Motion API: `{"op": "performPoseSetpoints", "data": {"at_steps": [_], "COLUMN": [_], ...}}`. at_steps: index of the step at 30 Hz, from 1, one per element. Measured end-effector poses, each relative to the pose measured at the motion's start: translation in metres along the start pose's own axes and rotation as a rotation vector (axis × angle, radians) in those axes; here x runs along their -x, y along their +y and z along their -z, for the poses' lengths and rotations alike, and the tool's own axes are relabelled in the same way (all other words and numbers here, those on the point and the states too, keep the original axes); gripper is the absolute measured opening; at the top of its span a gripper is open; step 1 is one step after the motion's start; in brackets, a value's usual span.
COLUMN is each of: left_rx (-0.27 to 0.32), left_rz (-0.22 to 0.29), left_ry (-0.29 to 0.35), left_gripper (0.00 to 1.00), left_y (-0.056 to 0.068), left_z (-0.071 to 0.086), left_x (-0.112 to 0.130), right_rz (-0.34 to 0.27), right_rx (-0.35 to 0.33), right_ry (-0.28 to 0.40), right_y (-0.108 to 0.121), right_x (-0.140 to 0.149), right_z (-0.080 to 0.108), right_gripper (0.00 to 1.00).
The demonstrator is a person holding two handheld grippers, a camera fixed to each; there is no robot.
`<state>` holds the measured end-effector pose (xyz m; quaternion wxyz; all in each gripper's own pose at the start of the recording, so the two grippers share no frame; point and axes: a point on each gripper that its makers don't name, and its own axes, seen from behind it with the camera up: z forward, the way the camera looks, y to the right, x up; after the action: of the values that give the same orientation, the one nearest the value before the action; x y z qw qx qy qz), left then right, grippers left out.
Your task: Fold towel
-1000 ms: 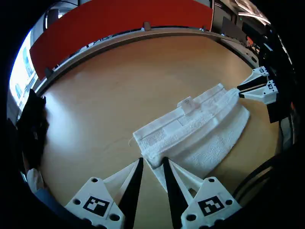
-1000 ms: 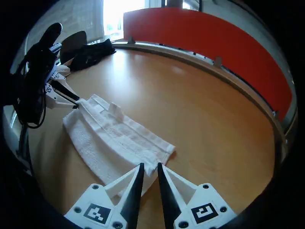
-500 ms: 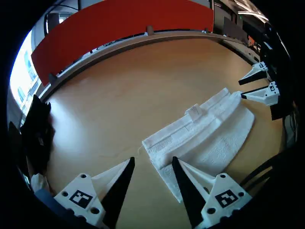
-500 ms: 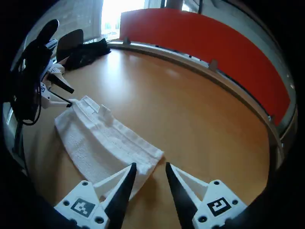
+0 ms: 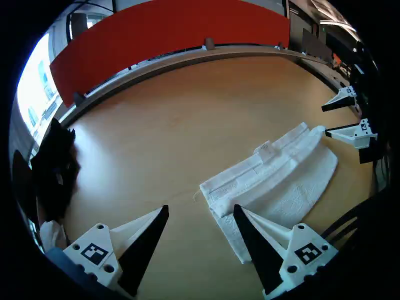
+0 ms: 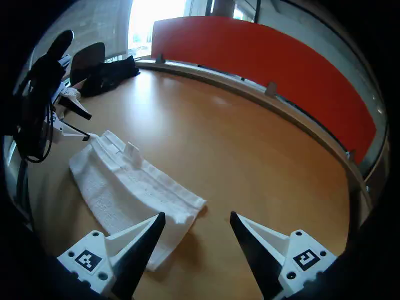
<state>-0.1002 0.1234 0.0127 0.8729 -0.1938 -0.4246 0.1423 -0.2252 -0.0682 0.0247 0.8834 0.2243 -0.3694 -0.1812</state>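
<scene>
A white towel [image 5: 272,180] lies folded in a long strip on the wooden table [image 5: 175,120], a small tag standing up on its top layer. My left gripper [image 5: 200,214] is open at the towel's near end, nothing between its fingers. In the same view my right gripper [image 5: 345,119] stands open at the towel's far end. In the right gripper view the towel [image 6: 130,185] stretches away to the left, my right gripper [image 6: 196,221] open just off its near corner. My left gripper [image 6: 82,125] is open at the far end there.
A red partition [image 5: 165,30] runs along the table's far edge, also the red partition [image 6: 280,65] in the right gripper view. Dark clothing [image 6: 107,75] lies on a chair by the table's corner. Black cables [image 6: 35,115] hang near the left gripper.
Both grippers were shut on the towel's end corners; they have opened, let go and drawn back. The towel now lies flat on the table.
</scene>
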Motion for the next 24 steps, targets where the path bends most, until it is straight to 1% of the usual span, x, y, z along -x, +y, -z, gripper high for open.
{"op": "performPoseSetpoints", "data": {"at_steps": [8, 12, 24], "left_rx": [-0.015, -0.018, -0.043], "left_rz": [-0.015, -0.009, -0.005], "left_ry": [0.007, 0.008, 0.009], "left_gripper": [0.96, 0.96, 0.96], "left_y": [-0.004, -0.005, -0.014], "left_z": [0.003, 0.004, 0.0], "left_x": [-0.005, -0.004, -0.008], "right_rz": [0.01, 0.018, 0.014], "right_rx": [0.002, 0.006, 0.03], "right_ry": [0.005, 0.006, 0.011], "right_y": [0.0, 0.001, 0.01], "right_x": [-0.003, -0.004, -0.012], "right_z": [0.0, 0.0, -0.005], "right_gripper": [1.0, 1.0, 1.0]}}
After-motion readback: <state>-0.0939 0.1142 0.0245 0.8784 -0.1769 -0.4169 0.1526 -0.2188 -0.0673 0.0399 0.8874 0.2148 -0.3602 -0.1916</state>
